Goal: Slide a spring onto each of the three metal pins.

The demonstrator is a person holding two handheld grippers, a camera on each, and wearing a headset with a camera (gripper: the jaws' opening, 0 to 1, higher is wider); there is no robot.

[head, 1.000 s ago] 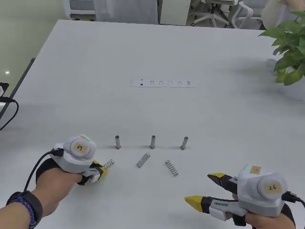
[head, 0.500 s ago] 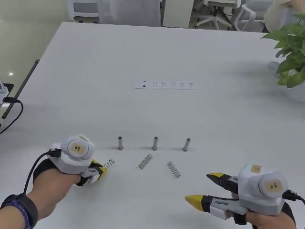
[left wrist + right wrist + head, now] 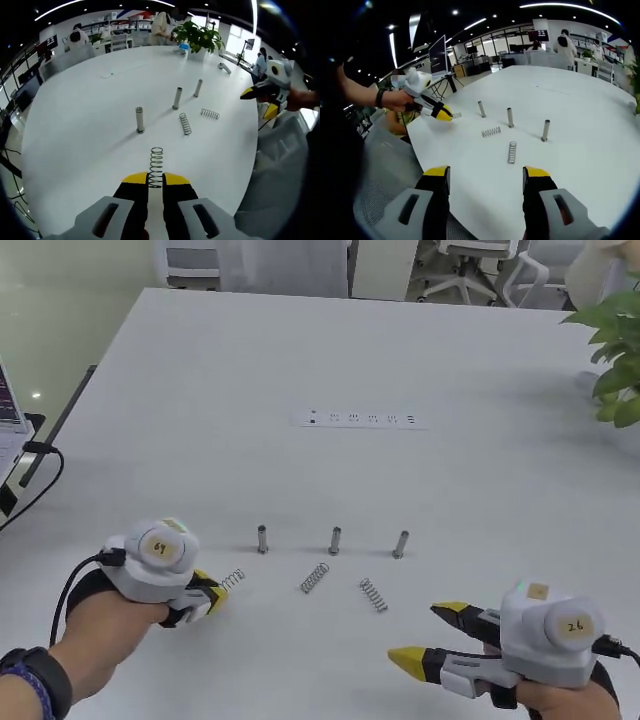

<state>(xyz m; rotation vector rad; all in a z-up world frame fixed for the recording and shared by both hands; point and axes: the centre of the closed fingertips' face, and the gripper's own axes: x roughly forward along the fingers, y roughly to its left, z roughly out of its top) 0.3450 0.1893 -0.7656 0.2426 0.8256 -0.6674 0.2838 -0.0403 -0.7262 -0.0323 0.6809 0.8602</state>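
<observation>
yellow-tipped left gripper [image 3: 155, 179] tight on a spring [image 3: 156, 161], right gripper [image 3: 486, 174] wide apart, empty

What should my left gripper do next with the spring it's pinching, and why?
Probably lift the spring and swing it upright over the nearest pin. The left gripper is shut on one end, the spring lies flat on the table, and that pin is bare.
</observation>
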